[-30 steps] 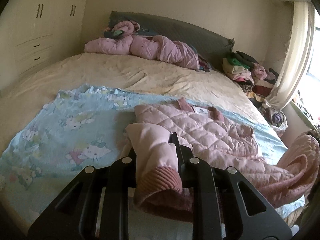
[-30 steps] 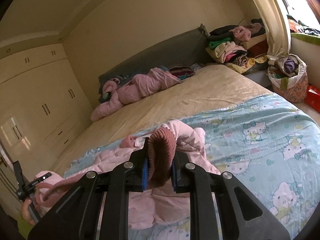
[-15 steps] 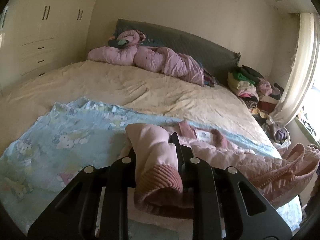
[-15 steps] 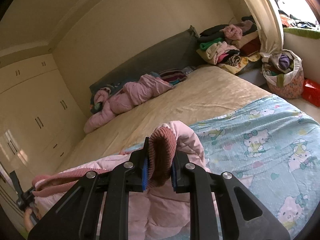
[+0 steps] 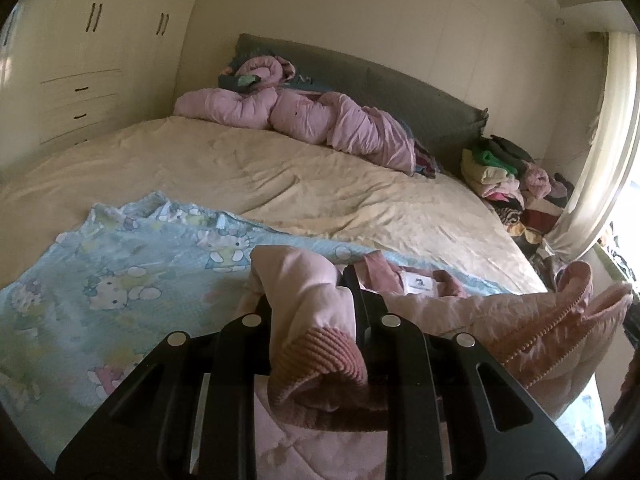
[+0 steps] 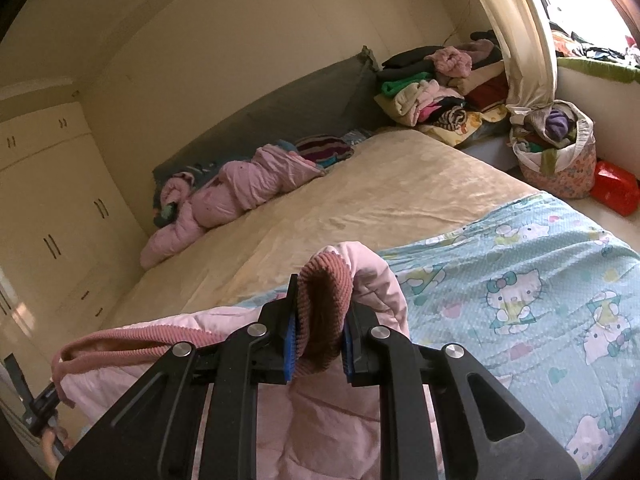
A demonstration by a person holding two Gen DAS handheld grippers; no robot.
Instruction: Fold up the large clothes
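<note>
Since a second ago we have raised the pink quilted jacket [image 5: 460, 312] off the blue cartoon-print blanket [image 5: 120, 280], its hem now stretched crosswise between our grippers. Left gripper [image 5: 312, 312] and right gripper [image 6: 320, 332] each clench a ribbed cuff [image 6: 320, 312]. Floral laundry bag [image 6: 560, 160] beside the bed [image 6: 400, 192]: heaped with mixed clothes.

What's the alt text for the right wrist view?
The right gripper is shut on the ribbed cuff of a pink quilted jacket, held over a Hello Kitty blanket on a bed. Behind: a pink duvet, grey headboard, piled clothes.
</note>
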